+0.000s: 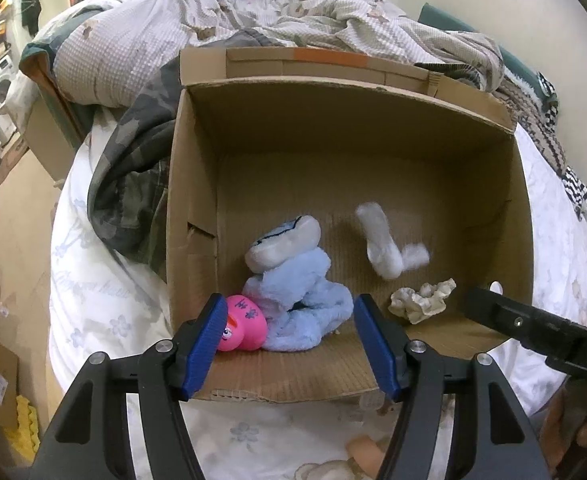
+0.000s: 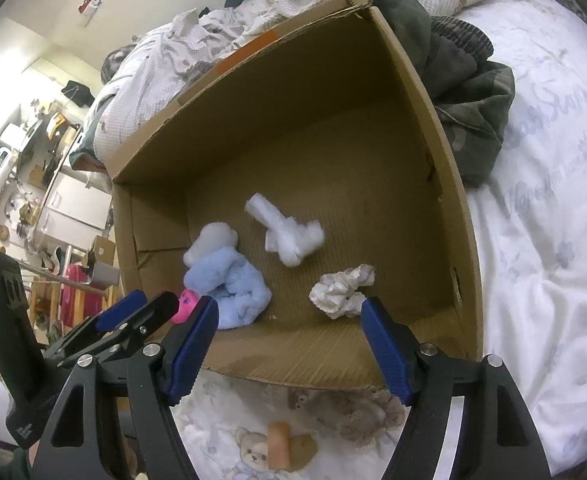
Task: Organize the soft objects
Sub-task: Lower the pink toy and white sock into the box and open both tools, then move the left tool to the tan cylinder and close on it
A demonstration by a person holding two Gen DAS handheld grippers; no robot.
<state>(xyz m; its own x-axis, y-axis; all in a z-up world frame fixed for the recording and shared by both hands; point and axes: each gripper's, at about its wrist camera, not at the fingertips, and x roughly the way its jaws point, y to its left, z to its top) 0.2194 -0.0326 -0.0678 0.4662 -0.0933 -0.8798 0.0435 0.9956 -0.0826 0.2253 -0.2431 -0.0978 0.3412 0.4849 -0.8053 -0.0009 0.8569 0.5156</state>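
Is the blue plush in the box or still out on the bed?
In the box. The blue plush lies on the cardboard box floor, against the pink toy, with no fingers touching it.

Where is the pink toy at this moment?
The pink toy lies inside the cardboard box, in its near left corner in the left wrist view, tucked against the light blue plush.

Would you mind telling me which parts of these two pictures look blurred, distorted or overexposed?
Left wrist view: the white fluff in the box is smeared by motion blur; fisheye bends the box walls and darkens the corners. Right wrist view: the fluff is sharper, the quilt at right glares nearly white, and the box rim curves strongly.
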